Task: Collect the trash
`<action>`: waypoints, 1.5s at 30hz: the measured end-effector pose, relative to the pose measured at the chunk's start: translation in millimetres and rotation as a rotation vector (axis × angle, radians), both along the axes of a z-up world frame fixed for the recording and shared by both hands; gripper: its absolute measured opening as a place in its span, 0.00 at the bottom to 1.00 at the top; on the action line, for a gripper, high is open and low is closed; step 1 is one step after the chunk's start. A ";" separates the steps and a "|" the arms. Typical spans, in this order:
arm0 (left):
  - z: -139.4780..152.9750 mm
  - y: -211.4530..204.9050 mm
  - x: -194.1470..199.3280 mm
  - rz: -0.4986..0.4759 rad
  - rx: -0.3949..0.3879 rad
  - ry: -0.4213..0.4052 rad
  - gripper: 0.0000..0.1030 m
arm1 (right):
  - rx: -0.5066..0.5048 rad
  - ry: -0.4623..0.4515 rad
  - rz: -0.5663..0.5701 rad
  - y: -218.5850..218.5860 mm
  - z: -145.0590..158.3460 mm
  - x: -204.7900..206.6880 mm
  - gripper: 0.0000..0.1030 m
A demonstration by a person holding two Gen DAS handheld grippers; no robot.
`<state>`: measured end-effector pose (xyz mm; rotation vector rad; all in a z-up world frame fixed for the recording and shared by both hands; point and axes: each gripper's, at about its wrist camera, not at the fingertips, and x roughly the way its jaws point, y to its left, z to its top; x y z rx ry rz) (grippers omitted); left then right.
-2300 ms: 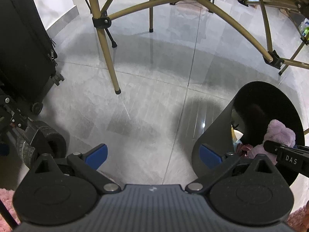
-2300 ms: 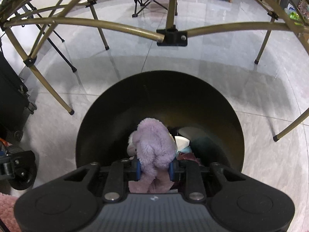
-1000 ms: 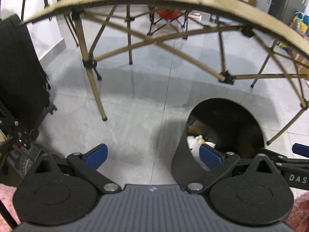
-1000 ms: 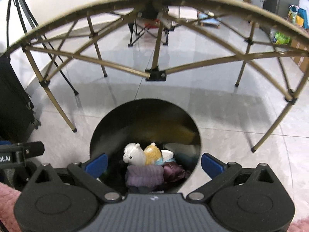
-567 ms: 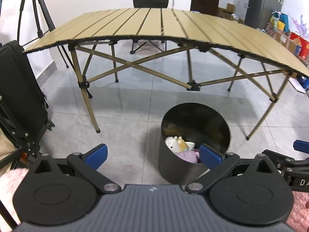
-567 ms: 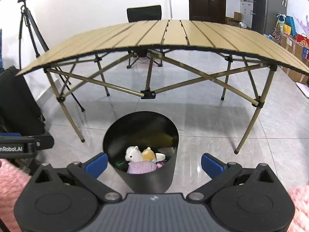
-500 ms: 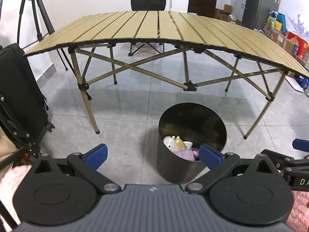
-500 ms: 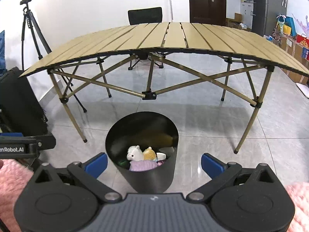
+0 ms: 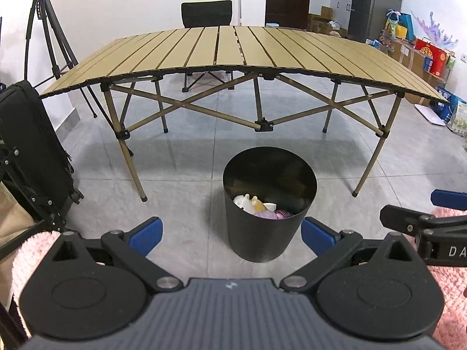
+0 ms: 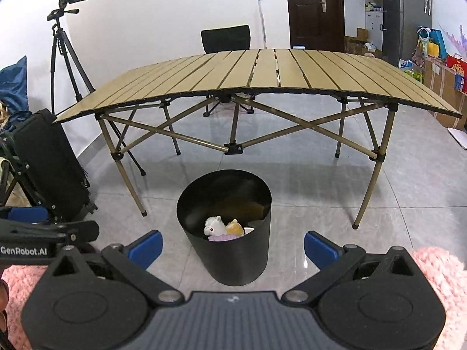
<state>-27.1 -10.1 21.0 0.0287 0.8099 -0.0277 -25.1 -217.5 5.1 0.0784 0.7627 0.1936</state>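
A black round bin (image 9: 264, 242) stands on the grey tile floor in front of the table; it also shows in the right wrist view (image 10: 233, 262). Inside it lie a white plush alpaca (image 10: 214, 225), a yellow plush (image 10: 235, 227), a purple plush (image 10: 223, 237) and other items. My left gripper (image 9: 230, 236) is open and empty, held above and behind the bin. My right gripper (image 10: 232, 248) is open and empty, likewise back from the bin. Each gripper shows at the edge of the other's view.
A tan slatted folding table (image 9: 248, 46) stands behind the bin, its top bare. A black suitcase (image 9: 32, 151) stands at the left, a tripod (image 10: 67, 52) behind it, a black chair (image 9: 206, 14) beyond the table, boxes and bags (image 9: 429, 55) at the right wall.
My right gripper let go of the purple plush into the bin and opened. Both grippers rose and pulled back, so the whole table and bin came into view.
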 end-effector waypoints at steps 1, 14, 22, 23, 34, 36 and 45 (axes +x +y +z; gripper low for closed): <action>0.6 0.4 -0.4 0.000 0.000 -0.001 1.00 | 0.001 -0.004 -0.001 -0.8 1.3 -1.3 1.00; 1.4 0.5 -1.3 0.003 0.001 0.001 1.00 | 0.008 -0.014 -0.007 -1.7 4.0 -5.1 1.00; 1.9 -0.5 -2.0 0.000 -0.003 -0.004 1.00 | 0.006 -0.016 -0.006 0.0 3.9 -5.7 1.00; 2.1 -0.7 -2.2 -0.002 -0.004 -0.005 1.00 | 0.006 -0.017 -0.006 -0.3 4.0 -5.9 1.00; 5.0 -1.5 -3.5 -0.012 -0.008 -0.022 1.00 | 0.000 -0.023 -0.003 1.0 5.7 -7.0 1.00; 5.1 -2.1 -3.7 -0.013 -0.008 -0.023 1.00 | -0.001 -0.023 -0.003 1.1 5.7 -7.1 1.00; 5.7 -1.2 -4.0 -0.012 -0.006 -0.026 1.00 | -0.002 -0.024 -0.003 1.4 6.7 -6.9 1.00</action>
